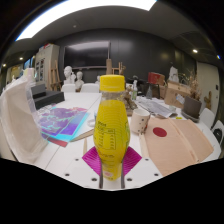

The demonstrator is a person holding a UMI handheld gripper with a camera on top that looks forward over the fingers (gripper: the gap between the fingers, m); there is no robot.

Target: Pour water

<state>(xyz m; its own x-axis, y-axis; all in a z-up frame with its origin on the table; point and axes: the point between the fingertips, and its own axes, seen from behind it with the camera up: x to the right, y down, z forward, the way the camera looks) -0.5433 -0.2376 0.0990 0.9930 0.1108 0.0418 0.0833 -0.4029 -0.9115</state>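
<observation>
A yellow bottle (pixel 113 128) stands upright between the two fingers of the gripper (pixel 112 165), filling the middle of the gripper view. It has a yellow cap, a clear neck band just beneath it, and a body full of yellow liquid (or yellow-tinted plastic; I cannot tell which). The magenta pads (pixel 96 160) show on either side of the bottle's lower part and lie close against it, so the fingers appear closed on the bottle, gripping it near its base. The bottle's bottom sits low between the fingers, just above the white table (pixel 60 160); whether it touches the table I cannot tell.

To the left of the bottle, on the table, lies a flat sheet or book with a colourful cover (pixel 62 122) in blue, pink and purple. Further left and near, a large white curved object (pixel 20 125) rises beside the fingers. To the right of the bottle, just beyond it, stands a small pale cup (pixel 140 120), and further right lies a broad tan board (pixel 180 145) with a small red round item (pixel 161 130) on its far edge.

Far behind, the room has dark walls, cluttered tables and a long bright ceiling light (pixel 85 10).
</observation>
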